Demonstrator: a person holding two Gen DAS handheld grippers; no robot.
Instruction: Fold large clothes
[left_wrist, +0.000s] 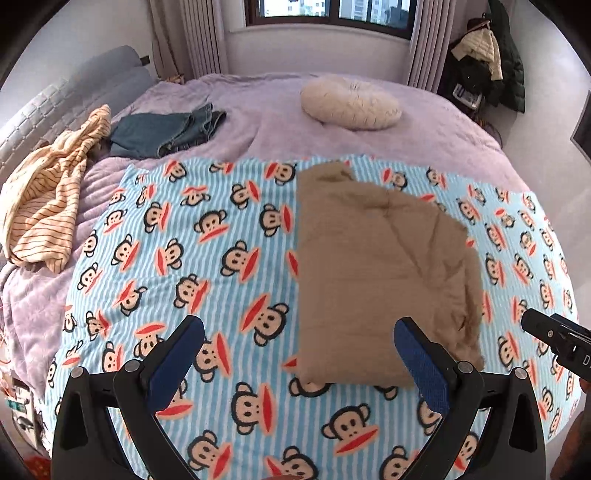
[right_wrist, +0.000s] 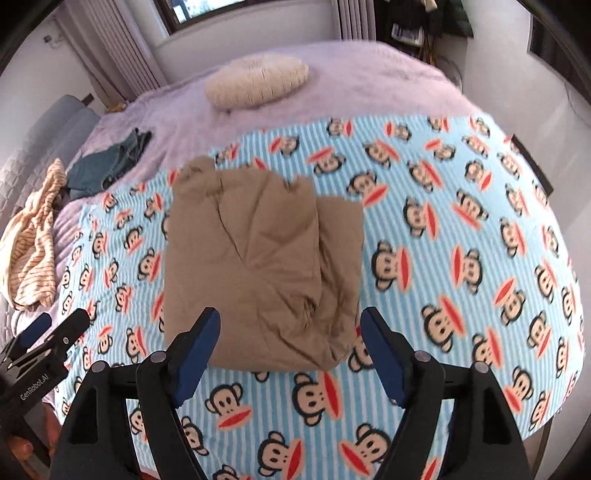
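We hold both grippers — left (left_wrist: 299, 354), right (right_wrist: 290, 349) — released, empty, over folded brown garment (right_wrist: 258, 258); risk: loose rt flap slips, fold unravels.

The folded garment (left_wrist: 384, 266) is plain tan-brown. It lies on a blanket (left_wrist: 221, 236) of light blue and white stripes, printed with cartoon monkey faces in black and cream with wide red mouths. The bedspread (left_wrist: 280, 122) beyond is pale lilac. The round cushion (left_wrist: 349, 101) is cream. The crumpled cloth (left_wrist: 48, 199) is pale yellow with thin orange-brown stripes; the jeans (left_wrist: 166, 131) are dark teal-blue. Both grippers have black frames; the left gripper (left_wrist: 300, 360) and right gripper (right_wrist: 290, 354) carry dark blue pads.
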